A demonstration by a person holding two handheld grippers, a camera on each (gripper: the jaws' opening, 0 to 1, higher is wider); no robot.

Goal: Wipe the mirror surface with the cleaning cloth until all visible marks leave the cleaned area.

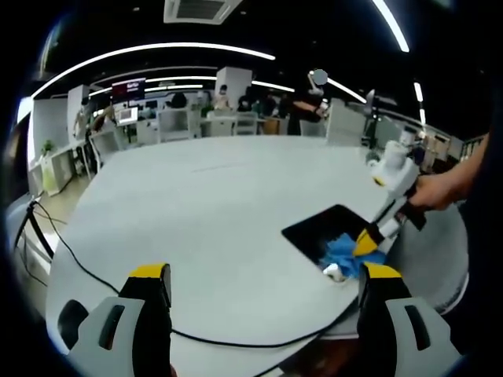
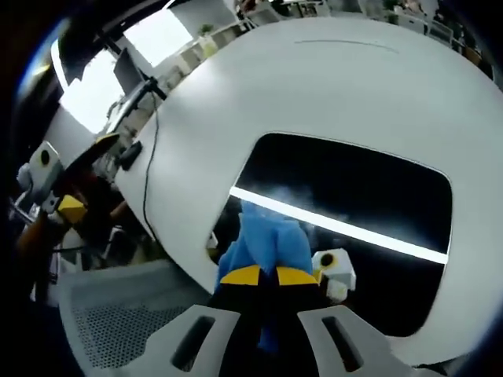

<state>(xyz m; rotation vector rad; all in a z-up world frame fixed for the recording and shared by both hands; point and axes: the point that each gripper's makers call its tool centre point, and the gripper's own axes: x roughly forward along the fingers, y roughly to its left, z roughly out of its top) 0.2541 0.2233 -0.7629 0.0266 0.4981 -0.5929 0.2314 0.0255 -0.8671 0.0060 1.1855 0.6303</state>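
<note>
Left gripper view looks across a big round white worktop [image 1: 204, 212] in an open office, with desks, chairs and a few people far off at the back under long ceiling lights. A black cable [image 1: 86, 263] runs from the left edge of the worktop and curls across its near part. Toward the right edge lies the mirror [image 1: 326, 228], a dark flat rectangle resting on the worktop. On the mirror's near corner sits the blue cloth [image 1: 344, 253], bunched up, and the right gripper [image 1: 368, 242] comes in from the right, held by a person's hand [image 1: 440, 191], with its yellow tips down on the cloth. The left gripper [image 1: 263, 279] rises from the bottom of this view with its jaws spread wide apart and nothing between them, hovering above the worktop and well apart from the mirror.

Right gripper view looks steeply down on the mirror [image 2: 354, 204], which reflects a bright ceiling light as a white stripe across its dark face. The cloth [image 2: 267, 239] lies on the mirror's near edge, touching the glass, and the right gripper [image 2: 269, 275] has its jaws pressed together on the cloth, pinching a fold of it between the yellow tips. A white mesh chair [image 2: 118, 314] stands just below the worktop's edge [image 2: 177, 243], and the left gripper [image 2: 59, 200] shows at the far left.
</note>
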